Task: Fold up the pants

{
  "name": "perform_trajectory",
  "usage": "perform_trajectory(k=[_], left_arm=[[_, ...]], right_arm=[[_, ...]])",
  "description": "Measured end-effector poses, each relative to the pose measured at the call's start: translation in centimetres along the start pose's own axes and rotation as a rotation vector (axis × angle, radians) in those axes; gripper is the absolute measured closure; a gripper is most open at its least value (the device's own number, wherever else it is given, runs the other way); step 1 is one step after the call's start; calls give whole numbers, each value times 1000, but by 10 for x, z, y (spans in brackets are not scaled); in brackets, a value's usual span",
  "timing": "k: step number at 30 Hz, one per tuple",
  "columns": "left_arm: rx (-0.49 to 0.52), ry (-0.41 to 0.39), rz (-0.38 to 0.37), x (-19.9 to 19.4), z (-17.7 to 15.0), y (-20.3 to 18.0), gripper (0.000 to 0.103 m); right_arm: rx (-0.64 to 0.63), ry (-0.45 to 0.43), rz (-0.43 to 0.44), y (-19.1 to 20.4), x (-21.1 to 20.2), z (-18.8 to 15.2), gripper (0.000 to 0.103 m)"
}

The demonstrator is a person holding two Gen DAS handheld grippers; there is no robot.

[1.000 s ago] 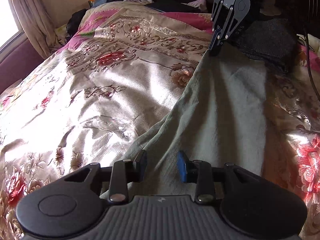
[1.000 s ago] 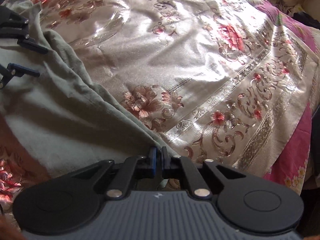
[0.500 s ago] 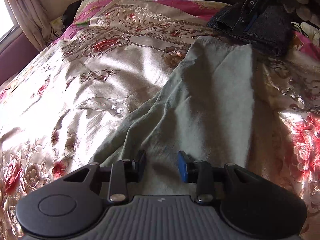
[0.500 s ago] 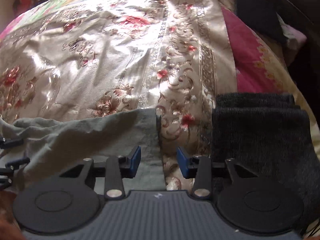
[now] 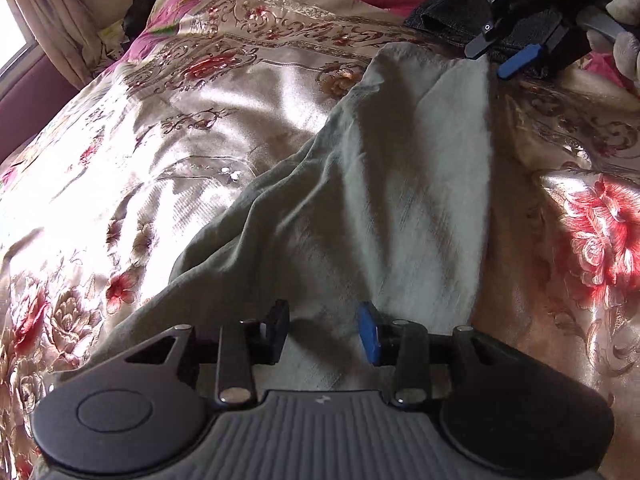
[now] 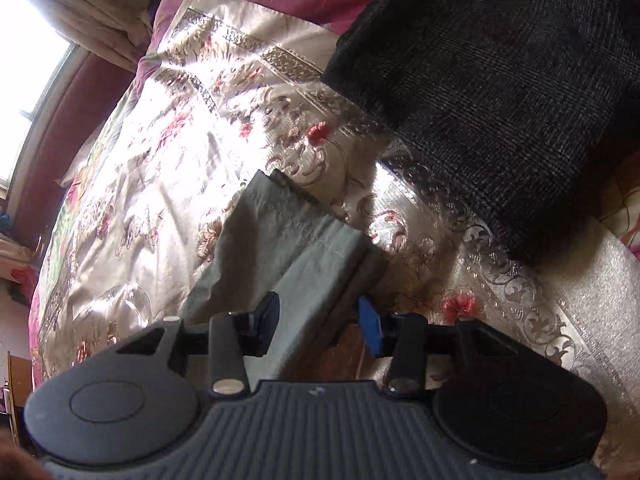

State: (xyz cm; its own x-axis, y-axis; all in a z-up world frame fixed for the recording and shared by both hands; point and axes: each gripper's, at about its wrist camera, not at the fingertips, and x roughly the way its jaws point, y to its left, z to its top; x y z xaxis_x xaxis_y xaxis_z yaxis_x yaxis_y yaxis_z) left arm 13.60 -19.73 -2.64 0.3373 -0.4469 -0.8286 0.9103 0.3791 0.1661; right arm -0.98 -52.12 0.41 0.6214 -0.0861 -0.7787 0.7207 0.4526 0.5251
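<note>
Grey-green pants [image 5: 380, 180] lie lengthwise on the floral bedspread [image 5: 180, 120], rumpled along their left edge. My left gripper [image 5: 324, 330] hovers low over the near part of the cloth. Its jaws are opening a little and its pads press on nothing. At the far end, my right gripper [image 5: 496, 56] sits at the right corner of the leg hem. In the right wrist view the hemmed leg end [image 6: 288, 248] runs between the fingers of the right gripper [image 6: 320, 324], which stands open with its pads clear of the cloth.
A folded dark knit garment [image 6: 500, 100] lies just beyond the hem, also seen as the dark garment [image 5: 444, 16]. A pale fuzzy thing [image 5: 628, 40] sits at the far right. A curtain and window [image 5: 24, 40] line the left side of the bed.
The right gripper opened and let go of the hem's left corner, rolled about a quarter turn and moved across to the hem's right corner. The left gripper crept forward slightly.
</note>
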Motion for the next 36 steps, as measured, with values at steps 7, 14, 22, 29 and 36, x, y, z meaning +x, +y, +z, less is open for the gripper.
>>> perform_trajectory(k=[7, 14, 22, 29, 36], left_arm=[[-36, -20, -8, -14, -16, 1, 50], [-93, -82, 18, -28, -19, 3, 50], [-88, -47, 11, -12, -24, -6, 49], [-72, -30, 13, -17, -27, -3, 49], [-17, -12, 9, -15, -21, -4, 49]], right_arm=[[59, 5, 19, -1, 34, -8, 62], [214, -125, 126, -5, -3, -12, 100], [166, -195, 108, -4, -16, -6, 99], [198, -133, 98, -19, 9, -20, 99], [-13, -210, 83, 23, -13, -6, 99]])
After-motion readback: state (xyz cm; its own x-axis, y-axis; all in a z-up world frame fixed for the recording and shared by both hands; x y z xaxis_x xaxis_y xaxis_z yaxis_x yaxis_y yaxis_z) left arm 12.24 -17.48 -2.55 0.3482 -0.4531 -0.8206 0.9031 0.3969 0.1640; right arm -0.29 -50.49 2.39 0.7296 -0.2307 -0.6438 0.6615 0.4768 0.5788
